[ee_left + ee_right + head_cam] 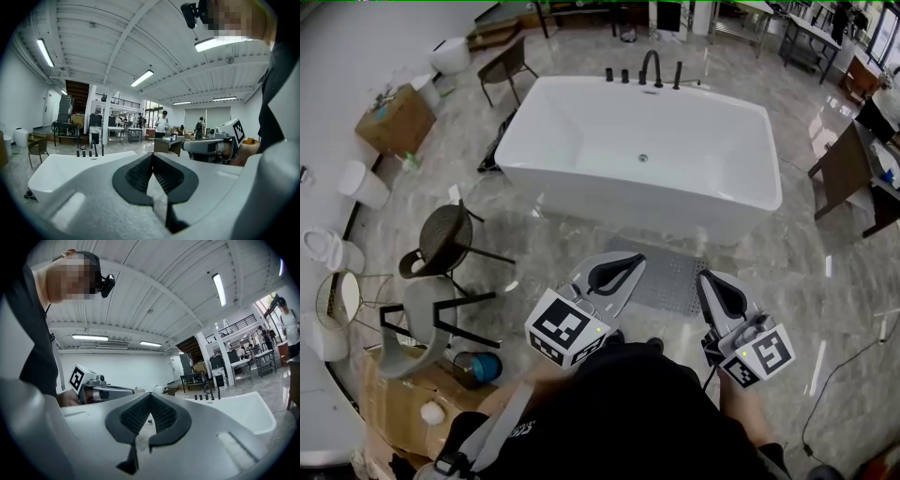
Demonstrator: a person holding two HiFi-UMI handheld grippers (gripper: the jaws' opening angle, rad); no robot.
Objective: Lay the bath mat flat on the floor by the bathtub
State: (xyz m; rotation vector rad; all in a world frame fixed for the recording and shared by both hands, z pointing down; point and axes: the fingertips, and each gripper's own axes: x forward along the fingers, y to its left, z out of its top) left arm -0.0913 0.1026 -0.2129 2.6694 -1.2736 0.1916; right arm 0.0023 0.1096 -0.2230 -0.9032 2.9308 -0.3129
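Observation:
The grey bath mat (673, 281) lies flat on the marble floor just in front of the white bathtub (628, 199). Both grippers hover above its near edge and hide part of it. My left gripper (636, 261) is over the mat's left end, jaws shut with nothing held. My right gripper (706, 279) is over the right end, also shut and empty. In the left gripper view the shut jaws (153, 155) point level past the tub (61, 166), with a strip of the dotted mat showing through the gap below the tips. The right gripper view shows shut jaws (151, 395) and the tub (236, 413).
A black stool (445, 239) and a grey chair (422, 328) stand at the left. Behind them are toilets (328, 248) and a cardboard box (394, 122). A dark table (853, 169) is at the right, and a cable (853, 366) runs over the floor there.

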